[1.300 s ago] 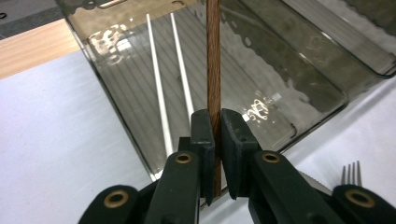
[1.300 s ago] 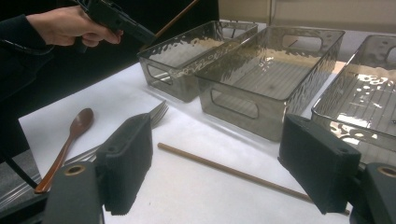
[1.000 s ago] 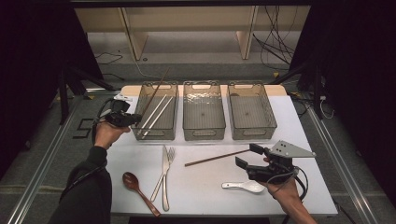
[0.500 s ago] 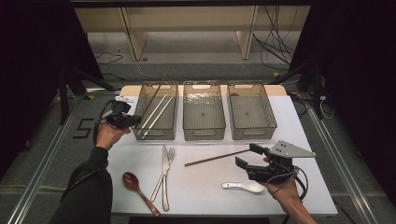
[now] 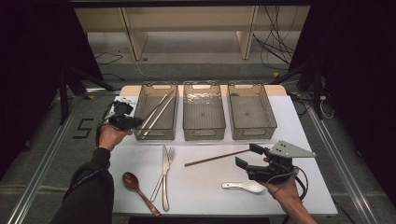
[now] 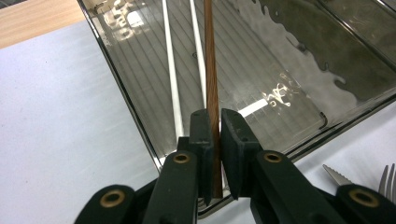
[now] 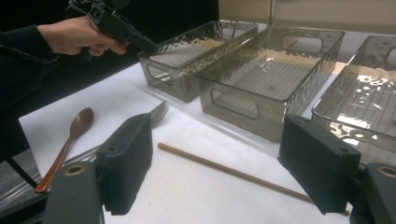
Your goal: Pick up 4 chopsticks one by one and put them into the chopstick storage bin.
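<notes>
Pinching a brown chopstick (image 6: 211, 74) over the left bin (image 5: 145, 112), the left gripper (image 6: 215, 140) risks dropping it crooked (propped on the rim); right gripper (image 7: 219, 172) is spread wide.

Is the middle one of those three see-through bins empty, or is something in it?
Empty. The high view shows the middle bin with a bare ribbed floor, while the left bin holds two silver chopsticks.

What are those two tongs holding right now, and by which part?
The left tongs grip a brown wooden chopstick near its lower end, its length reaching up over the left bin. The right tongs stand open, holding nothing.
</notes>
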`<state>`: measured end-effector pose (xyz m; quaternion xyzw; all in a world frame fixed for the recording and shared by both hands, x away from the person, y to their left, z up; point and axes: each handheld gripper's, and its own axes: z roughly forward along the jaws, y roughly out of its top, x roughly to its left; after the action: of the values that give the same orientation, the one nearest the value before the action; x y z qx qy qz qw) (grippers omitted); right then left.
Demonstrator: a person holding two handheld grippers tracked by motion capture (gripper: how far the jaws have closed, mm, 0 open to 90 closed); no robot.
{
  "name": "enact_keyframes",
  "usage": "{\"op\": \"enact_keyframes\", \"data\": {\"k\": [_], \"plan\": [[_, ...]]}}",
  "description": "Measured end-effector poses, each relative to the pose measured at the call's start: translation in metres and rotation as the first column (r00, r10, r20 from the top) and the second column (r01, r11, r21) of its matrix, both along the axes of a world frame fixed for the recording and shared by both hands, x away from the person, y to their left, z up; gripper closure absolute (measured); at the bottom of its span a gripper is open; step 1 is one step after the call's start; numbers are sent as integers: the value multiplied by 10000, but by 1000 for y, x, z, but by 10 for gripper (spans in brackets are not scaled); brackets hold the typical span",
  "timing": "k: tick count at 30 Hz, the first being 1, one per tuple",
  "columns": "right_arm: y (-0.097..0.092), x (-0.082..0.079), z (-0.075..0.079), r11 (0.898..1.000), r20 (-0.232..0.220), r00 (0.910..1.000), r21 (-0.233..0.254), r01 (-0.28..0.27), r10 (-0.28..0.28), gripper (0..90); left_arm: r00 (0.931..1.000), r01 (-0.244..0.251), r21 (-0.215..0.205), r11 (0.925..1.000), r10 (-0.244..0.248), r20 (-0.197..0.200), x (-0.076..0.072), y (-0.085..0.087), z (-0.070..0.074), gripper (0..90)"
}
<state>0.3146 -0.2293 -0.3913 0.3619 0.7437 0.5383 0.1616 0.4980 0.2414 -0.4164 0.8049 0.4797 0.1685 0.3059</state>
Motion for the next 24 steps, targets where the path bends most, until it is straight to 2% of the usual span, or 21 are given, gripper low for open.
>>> {"op": "enact_keyframes", "data": {"k": [3, 8, 12, 17, 21, 24], "plan": [[0, 0, 0, 10000, 8, 10000, 2, -10, 10, 267, 9999, 39, -18, 10000, -39, -163, 0, -1, 2, 756], [0, 0, 0, 10000, 6, 10000, 9, -3, 3, 267, 9998, -119, 272, 9996, 123, -140, 0, -8, 9, 537], [0, 0, 0, 10000, 16, 10000, 14, -12, 12, 267, 9998, 180, 408, 9990, -183, 62, -3, -15, 19, 435], [0, 0, 0, 10000, 23, 10000, 19, -12, 12, 267, 9978, 649, 122, 9978, -650, 90, -7, -27, 29, 337], [0, 0, 0, 10000, 11, 10000, 18, -1, 1, 267, 9935, 1142, -140, 9934, -1141, 56, -12, -38, 36, 285], [0, 0, 0, 10000, 18, 10000, 30, -4, 4, 267, 9875, 1574, -116, 9875, -1575, -57, -15, -47, 41, 255]]}}
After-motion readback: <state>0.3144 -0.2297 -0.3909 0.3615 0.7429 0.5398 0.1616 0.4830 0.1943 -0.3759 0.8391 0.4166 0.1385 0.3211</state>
